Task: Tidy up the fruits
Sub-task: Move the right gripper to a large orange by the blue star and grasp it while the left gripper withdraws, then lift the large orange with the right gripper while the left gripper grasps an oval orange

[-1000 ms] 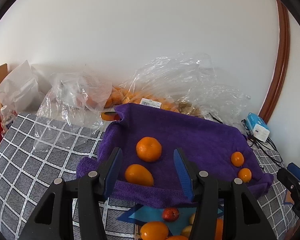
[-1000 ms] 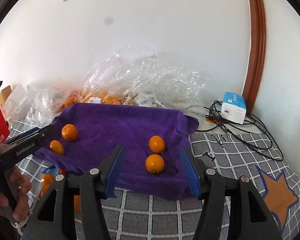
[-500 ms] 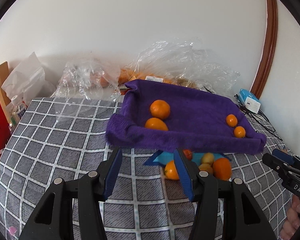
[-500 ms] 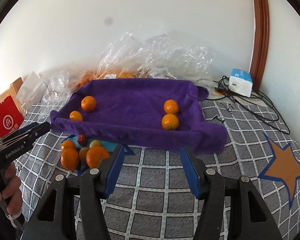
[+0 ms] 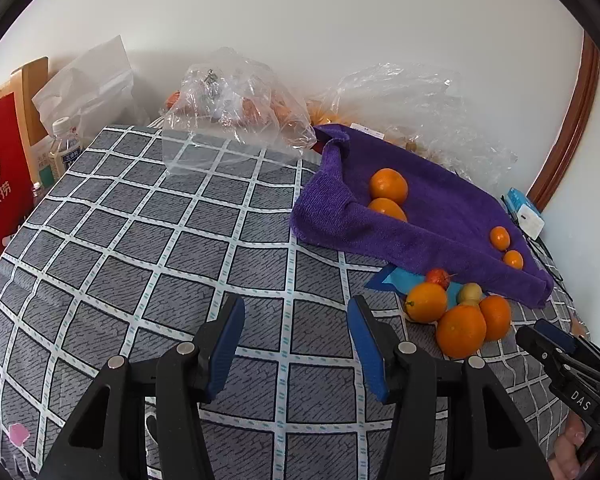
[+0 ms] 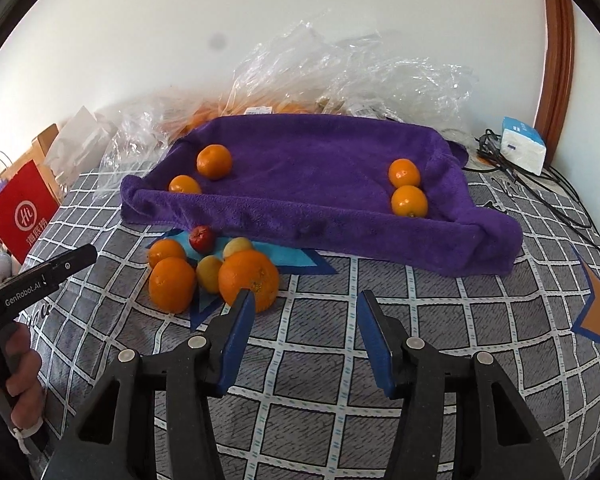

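I had pulled both tongs back from over the purple towel tray (image 6: 324, 216), and that changed what lay in front of me. A moment before, my views were filled with the tray's inside; now the loose pile of fruit (image 6: 216, 268) on the checked cover (image 5: 148, 248) had come into sight just in front of the tray's near wall.

My right tongs (image 6: 306, 314) were apart with nothing between them, and the jaws were closing a little. The big orange (image 6: 250, 276) of the pile sat at about ten o'clock from them, right beside the left blue pad. My left tongs (image 5: 296, 320) were also apart and empty, hanging over bare cover, with the pile off at about three o'clock in that view.

Four oranges already lay in the tray: two at its left end (image 6: 214, 161) and two at its right end (image 6: 408, 188). The pile outside held larger oranges, two pale yellowish fruits (image 6: 238, 247) and one small red fruit (image 6: 202, 238).

I judged that the drop-off was done and the next pick was starting. The right tongs looked best placed for the big orange, though they would have needed to spread wider to take it.
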Action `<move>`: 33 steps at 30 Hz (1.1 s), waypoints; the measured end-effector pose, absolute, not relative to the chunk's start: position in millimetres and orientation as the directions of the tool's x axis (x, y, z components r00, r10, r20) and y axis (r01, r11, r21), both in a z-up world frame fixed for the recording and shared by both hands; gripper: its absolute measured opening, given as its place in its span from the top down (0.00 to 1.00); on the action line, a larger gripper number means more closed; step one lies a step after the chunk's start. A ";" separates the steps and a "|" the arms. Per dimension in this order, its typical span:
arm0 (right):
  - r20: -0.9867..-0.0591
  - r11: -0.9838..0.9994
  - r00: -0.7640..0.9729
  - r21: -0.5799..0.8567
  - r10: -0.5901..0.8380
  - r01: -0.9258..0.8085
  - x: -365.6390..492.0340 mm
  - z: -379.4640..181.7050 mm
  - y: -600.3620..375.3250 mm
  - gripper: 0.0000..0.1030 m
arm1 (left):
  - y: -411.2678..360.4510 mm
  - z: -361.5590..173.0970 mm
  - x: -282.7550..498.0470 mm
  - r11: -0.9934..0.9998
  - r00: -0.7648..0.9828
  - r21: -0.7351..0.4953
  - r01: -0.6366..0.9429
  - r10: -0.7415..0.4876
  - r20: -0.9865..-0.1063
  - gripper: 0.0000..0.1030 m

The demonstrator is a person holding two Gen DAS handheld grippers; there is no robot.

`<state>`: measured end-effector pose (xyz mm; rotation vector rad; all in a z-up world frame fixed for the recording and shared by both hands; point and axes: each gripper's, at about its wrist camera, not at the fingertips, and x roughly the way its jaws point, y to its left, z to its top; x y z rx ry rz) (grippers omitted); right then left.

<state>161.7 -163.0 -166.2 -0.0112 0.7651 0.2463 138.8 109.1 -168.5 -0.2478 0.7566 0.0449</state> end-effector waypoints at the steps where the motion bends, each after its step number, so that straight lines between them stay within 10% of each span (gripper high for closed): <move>1: -0.692 0.970 0.689 0.074 0.217 -0.231 162.5 -168.5 -160.2 0.48 | 108.8 -169.6 139.1 0.971 0.722 -0.199 -0.133 -0.043 -0.690 0.50; 33: -0.696 0.959 0.677 0.062 0.240 -0.277 176.7 -169.8 -159.1 0.62 | 109.2 -178.9 143.8 0.972 0.695 -0.204 -0.113 -0.069 -0.715 0.50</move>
